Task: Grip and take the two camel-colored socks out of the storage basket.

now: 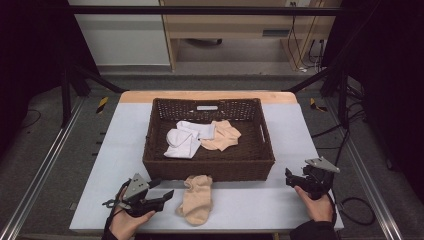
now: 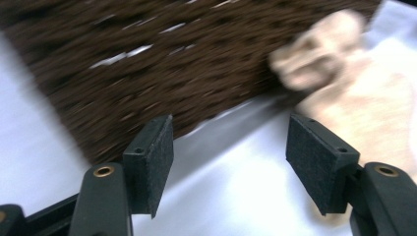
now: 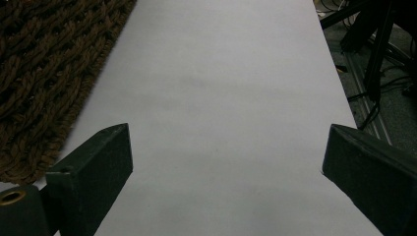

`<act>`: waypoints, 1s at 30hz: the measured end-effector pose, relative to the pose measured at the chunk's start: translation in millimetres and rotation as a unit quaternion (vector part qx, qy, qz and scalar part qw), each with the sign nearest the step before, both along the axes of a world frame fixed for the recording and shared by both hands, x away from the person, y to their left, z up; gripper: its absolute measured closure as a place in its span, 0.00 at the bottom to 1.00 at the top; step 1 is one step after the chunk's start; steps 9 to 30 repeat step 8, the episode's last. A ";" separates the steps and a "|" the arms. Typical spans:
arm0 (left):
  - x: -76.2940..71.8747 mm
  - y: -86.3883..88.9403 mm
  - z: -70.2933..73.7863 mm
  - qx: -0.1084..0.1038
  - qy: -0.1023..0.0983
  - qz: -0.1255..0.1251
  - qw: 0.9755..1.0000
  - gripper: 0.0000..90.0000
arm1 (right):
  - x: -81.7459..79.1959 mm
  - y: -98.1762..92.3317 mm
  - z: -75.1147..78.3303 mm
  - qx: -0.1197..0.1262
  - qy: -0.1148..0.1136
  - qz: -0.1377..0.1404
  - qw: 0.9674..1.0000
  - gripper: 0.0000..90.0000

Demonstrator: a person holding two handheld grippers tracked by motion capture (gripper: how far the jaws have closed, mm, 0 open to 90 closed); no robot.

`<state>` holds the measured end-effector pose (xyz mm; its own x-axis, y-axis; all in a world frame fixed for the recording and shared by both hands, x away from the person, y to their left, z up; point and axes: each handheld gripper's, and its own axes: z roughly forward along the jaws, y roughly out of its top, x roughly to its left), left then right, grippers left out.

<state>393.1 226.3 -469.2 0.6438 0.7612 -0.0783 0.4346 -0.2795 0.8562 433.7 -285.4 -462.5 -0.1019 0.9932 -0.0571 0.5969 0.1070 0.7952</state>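
A dark wicker basket (image 1: 155, 167) stands mid-table with a white sock (image 1: 182, 140) and a peach sock (image 1: 221, 135) inside. Another peach sock (image 1: 196, 200) lies on the table in front of the basket. My left gripper (image 1: 162, 187) sits low at the front left, just left of that sock, open with nothing between its pads. In the left gripper view the basket wall (image 2: 147, 73) and the peach sock (image 2: 359, 83) look blurred beyond the jaws. My right gripper (image 1: 295, 175) rests at the front right, open and empty above bare table.
The pale table top (image 1: 300, 135) has free room on both sides of the basket. Black frame posts and cables stand off the right edge (image 1: 345, 100). The basket's corner (image 3: 44, 73) lies left of the right gripper.
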 end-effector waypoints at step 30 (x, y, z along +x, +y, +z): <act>9.1 22.0 -9.8 0.023 0.011 0.042 0.999 0.36 | -1.4 0.9 0.8 0.003 0.000 0.002 1.000 0.06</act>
